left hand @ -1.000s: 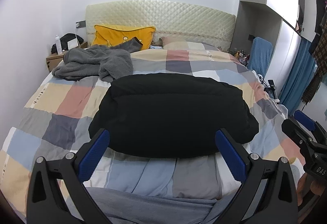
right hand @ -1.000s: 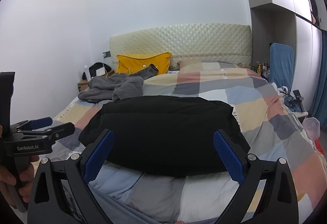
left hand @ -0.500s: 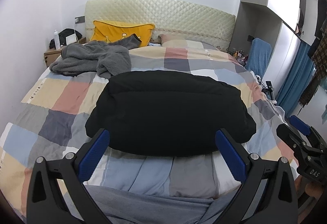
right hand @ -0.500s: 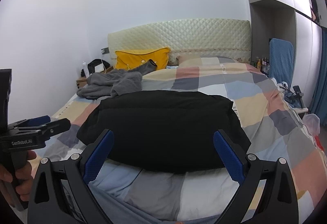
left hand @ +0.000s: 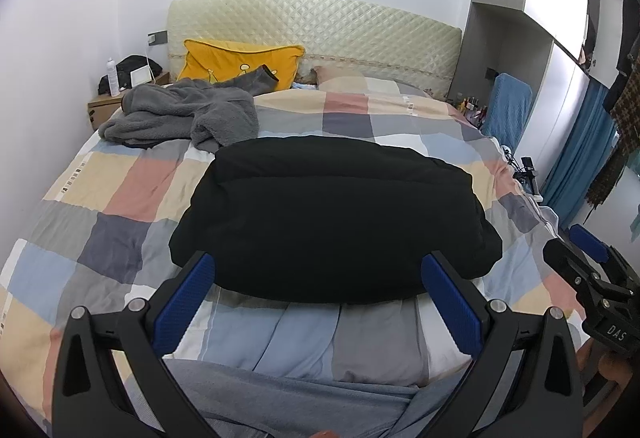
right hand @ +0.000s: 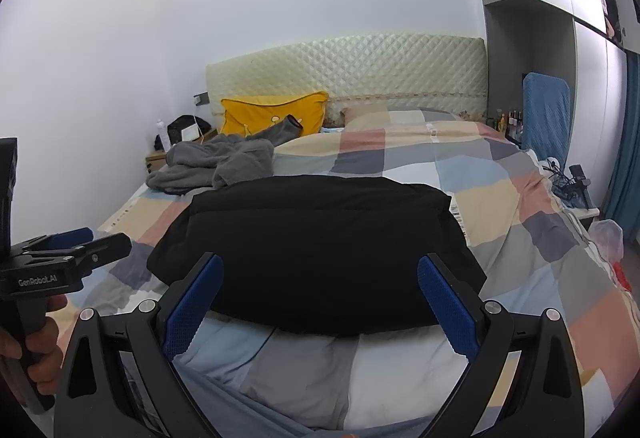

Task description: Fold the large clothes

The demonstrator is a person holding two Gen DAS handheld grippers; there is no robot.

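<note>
A black puffy garment (left hand: 332,218) (right hand: 316,254) lies folded into a thick rectangle on the checked bedspread (left hand: 100,182) (right hand: 500,198), near the foot of the bed. A crumpled grey fleece garment (left hand: 180,114) (right hand: 212,166) sits further back at the left, by the yellow pillow. My left gripper (left hand: 320,278) hovers open in front of the black garment's near edge, holding nothing. My right gripper (right hand: 320,278) is likewise open and empty just short of that same edge. Each gripper shows at the side of the other's view, the left one held by a hand.
A yellow pillow (left hand: 240,62) and a checked pillow (left hand: 352,78) lean at the quilted headboard (left hand: 320,26). A bedside table (left hand: 108,102) with a bottle and bag stands at the left. A blue-covered chair (left hand: 508,106), wardrobe and blue curtain (left hand: 576,150) line the right side.
Both grippers have drifted slightly; the views shifted a little, with the bed seeming to sit a bit lower and nearer. The black garment has not moved, and both grippers stay open.
</note>
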